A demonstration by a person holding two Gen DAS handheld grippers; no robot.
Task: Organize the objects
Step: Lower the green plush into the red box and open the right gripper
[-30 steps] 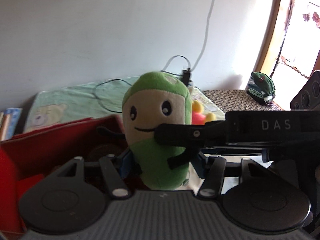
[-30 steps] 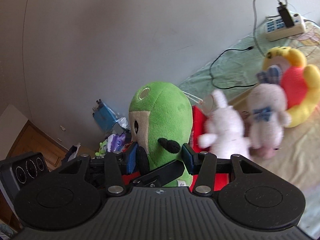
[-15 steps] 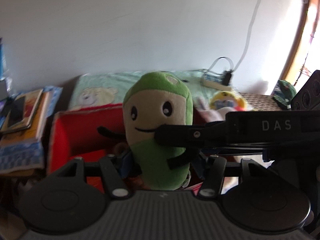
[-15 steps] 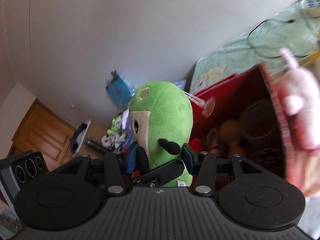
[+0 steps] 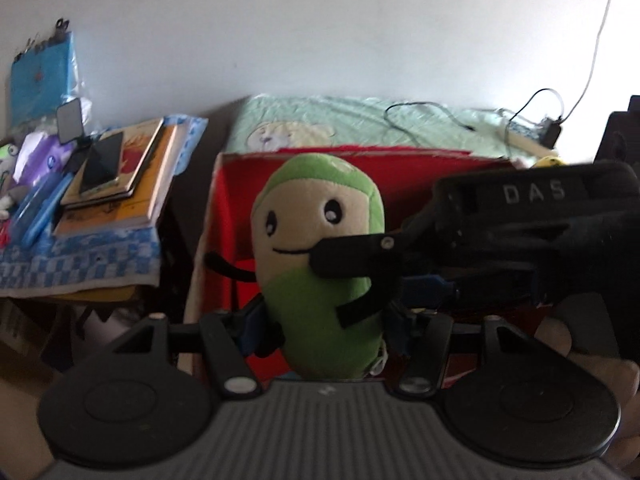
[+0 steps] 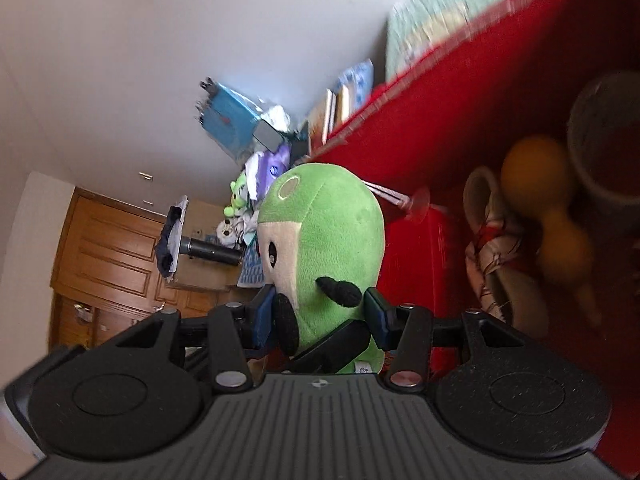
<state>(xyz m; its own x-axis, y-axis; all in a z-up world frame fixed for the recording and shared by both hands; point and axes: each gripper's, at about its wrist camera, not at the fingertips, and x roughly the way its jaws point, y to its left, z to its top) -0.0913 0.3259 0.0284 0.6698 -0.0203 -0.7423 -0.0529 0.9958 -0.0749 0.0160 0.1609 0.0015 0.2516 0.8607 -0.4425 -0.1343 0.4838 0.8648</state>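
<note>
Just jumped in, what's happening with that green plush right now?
Both handheld grippers are clamped on the green bean-shaped plush toy with a smiling cream face: the left gripper squeezes its lower body, and the right gripper grips it from the side. The toy is held in front of the open red storage box, which already holds a few items, and is not yet inside.

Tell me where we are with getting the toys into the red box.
Done: a doll-like toy, an orange toy and a dark cup already lie inside the red box. In hand: both the left gripper and right gripper clamp the green plush, held at the box. Left: lowering and releasing it.
</note>
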